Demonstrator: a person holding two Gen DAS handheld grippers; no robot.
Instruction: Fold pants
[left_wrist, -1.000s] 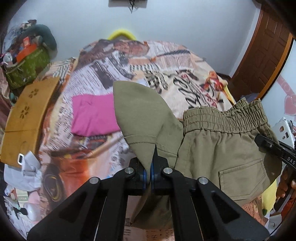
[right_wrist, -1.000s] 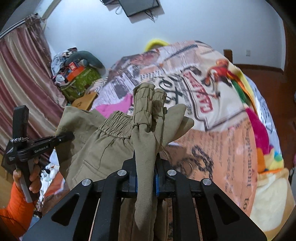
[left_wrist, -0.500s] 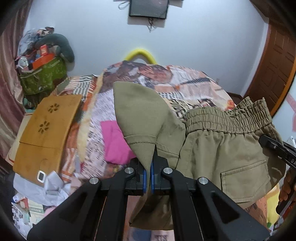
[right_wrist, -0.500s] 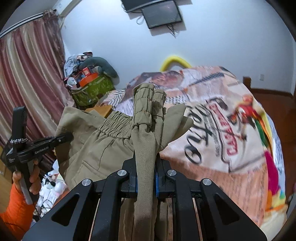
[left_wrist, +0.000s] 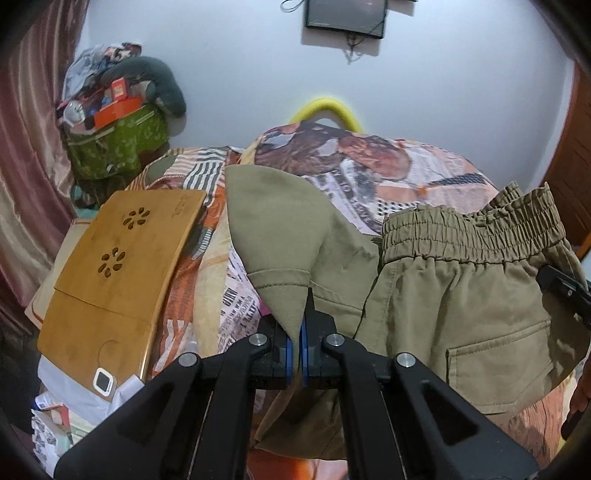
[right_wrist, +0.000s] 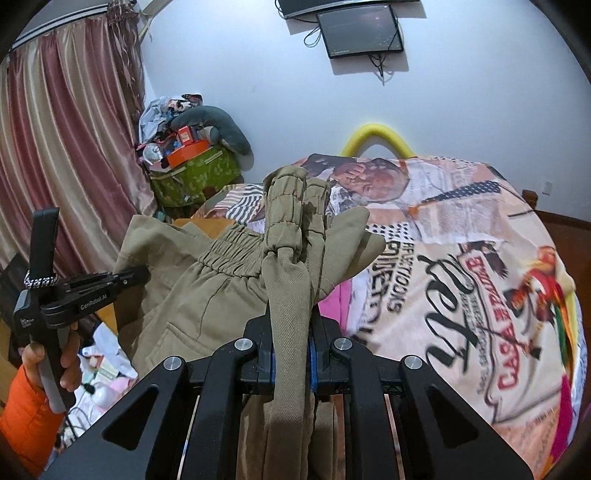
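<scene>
Khaki elastic-waist pants (left_wrist: 461, 306), held aloft over bed (right_wrist: 461, 258).
Left tongs (left_wrist: 295, 350) clamp hem corner; right tongs (right_wrist: 290, 354) clamp bunched waistband; garment spans between them, left to right.

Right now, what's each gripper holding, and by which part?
Both hold the pants: left gripper pinches a leg hem corner, right gripper clamps the bunched waistband end.

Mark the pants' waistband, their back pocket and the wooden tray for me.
waistband (left_wrist: 469, 236), left wrist view, on the gathered elastic.
back pocket (left_wrist: 495, 358), left wrist view, middle of the patch.
wooden tray (left_wrist: 110, 280), left wrist view, bare top below the cutouts.
</scene>
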